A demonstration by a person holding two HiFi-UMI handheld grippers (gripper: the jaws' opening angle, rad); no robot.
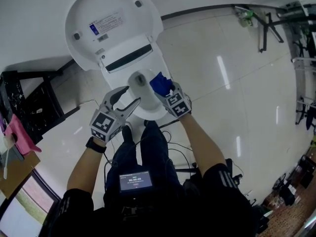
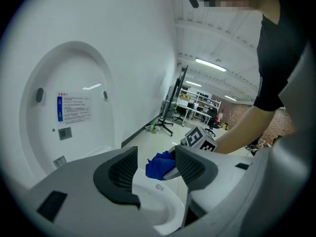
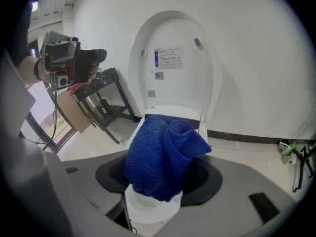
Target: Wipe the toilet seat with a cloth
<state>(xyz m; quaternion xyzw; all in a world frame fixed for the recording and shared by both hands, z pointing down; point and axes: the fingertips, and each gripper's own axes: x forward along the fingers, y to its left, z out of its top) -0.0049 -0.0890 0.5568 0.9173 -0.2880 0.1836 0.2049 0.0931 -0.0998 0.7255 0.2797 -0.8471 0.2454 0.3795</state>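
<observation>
Toilet seat [image 1: 148, 112] white, blue cloth [image 1: 160, 83], glossy floor [image 1: 222, 107]

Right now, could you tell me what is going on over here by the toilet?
A person stands over a toilet whose lid is raised, a gripper in each hand. The right gripper is shut on a bunched blue cloth, held at the right side of the toilet seat; whether it touches the seat is unclear. The left gripper hangs open and empty over the seat's left side.
</observation>
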